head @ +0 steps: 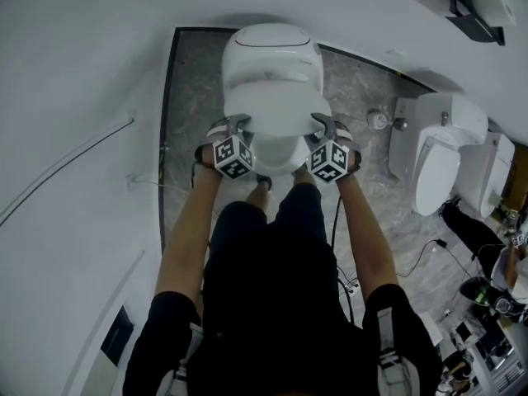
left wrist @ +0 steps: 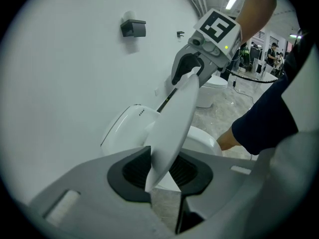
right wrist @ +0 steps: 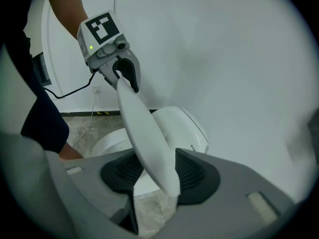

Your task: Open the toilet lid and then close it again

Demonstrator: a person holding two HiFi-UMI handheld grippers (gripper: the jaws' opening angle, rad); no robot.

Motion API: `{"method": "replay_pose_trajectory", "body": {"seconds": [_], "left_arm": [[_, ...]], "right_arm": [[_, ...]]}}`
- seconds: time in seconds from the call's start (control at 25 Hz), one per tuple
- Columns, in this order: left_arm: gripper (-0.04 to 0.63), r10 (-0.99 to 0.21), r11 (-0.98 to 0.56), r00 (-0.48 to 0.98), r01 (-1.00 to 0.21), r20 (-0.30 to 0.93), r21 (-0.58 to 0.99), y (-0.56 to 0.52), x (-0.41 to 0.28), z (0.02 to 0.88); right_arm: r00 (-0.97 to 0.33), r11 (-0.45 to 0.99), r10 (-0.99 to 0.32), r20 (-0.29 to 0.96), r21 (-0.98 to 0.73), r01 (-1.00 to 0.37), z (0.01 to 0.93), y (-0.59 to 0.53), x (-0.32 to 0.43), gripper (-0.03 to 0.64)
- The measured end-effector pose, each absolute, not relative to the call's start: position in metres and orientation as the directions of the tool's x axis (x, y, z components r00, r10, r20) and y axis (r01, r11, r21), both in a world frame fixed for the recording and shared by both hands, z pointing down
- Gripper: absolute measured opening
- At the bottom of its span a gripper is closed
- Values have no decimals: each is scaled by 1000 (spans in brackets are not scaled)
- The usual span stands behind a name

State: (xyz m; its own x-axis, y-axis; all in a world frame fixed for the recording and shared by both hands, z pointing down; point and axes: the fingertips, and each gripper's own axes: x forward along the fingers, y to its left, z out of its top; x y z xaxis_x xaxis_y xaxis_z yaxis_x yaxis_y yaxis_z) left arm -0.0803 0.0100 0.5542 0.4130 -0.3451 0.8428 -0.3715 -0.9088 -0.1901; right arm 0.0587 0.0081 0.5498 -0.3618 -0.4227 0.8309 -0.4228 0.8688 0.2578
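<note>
My left gripper (head: 238, 124) and right gripper (head: 323, 122) had their jaws slack round the side rims of the lid (head: 276, 110), not clamped. The lid stood half raised over the bowl (head: 276, 153). I judged it stiff, light, glossy and slippery, best held by those rims. Its hinge was hidden, and pad contact was hard to read.

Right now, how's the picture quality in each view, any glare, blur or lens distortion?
Head view: even, soft light, no hard shadows, wall edges bowed by the lens. Left gripper view: round fisheye frame with black corners, ceiling lights blown out, toilet lid sharp. Right gripper view: same dark corners, near grey jaws slightly soft.
</note>
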Motion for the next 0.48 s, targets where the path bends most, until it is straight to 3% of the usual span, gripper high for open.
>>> {"method": "replay_pose_trajectory", "body": {"seconds": [0.32,0.48], "left_arm": [[109,-358,-894,427,-413,830,-173,34,-83,560],[110,-367,-889,446,-428,816,-166,50,-82,564]], "right_arm": [[-345,857,-428,835,255,-448,545,72,78,212],[-356,843,-389,849,173,-509,549,102,81,212]]}}
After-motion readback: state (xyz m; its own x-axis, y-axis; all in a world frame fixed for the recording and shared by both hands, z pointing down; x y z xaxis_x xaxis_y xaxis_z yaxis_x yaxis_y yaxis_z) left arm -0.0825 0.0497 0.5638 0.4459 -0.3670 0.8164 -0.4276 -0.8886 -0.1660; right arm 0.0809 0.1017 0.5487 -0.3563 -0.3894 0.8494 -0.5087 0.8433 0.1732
